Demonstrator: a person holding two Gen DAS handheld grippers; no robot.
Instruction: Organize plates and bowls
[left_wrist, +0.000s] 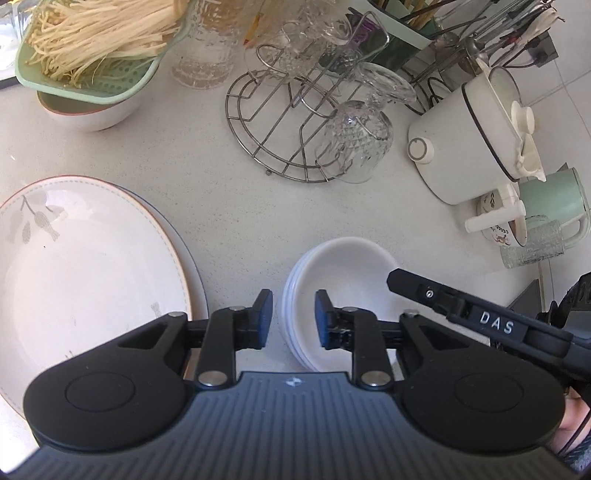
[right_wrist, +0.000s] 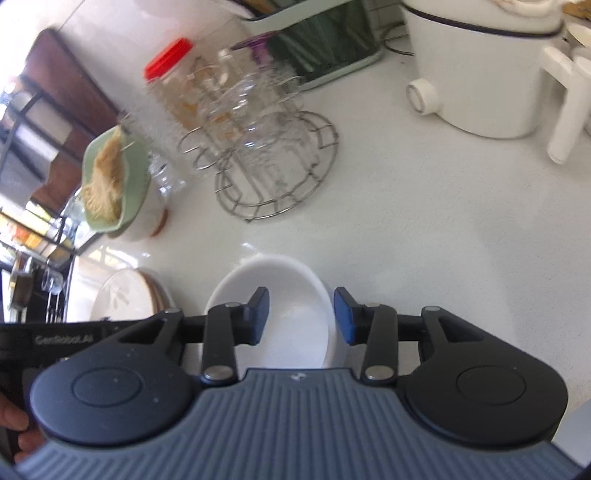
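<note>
A stack of white bowls (left_wrist: 343, 277) stands on the white counter, just in front of both grippers. My left gripper (left_wrist: 293, 319) is open, and the stack's left rim lies between its blue pads without touching them. My right gripper (right_wrist: 301, 317) is open too. It straddles the right rim of the top bowl (right_wrist: 280, 291), with its left pad inside the bowl. One black finger of the right gripper (left_wrist: 439, 295) shows in the left wrist view over the stack's right side. A stack of large plates (left_wrist: 85, 266) with a leaf print lies to the left and also shows in the right wrist view (right_wrist: 125, 299).
Behind the bowls stands a wire rack with upturned glasses (left_wrist: 295, 122). A green colander of noodles (left_wrist: 92, 55) sits on a bowl at the back left, beside a clear jar with a red lid (right_wrist: 170, 81). A white pot (left_wrist: 465, 147) and a mint mug (left_wrist: 554, 199) crowd the right.
</note>
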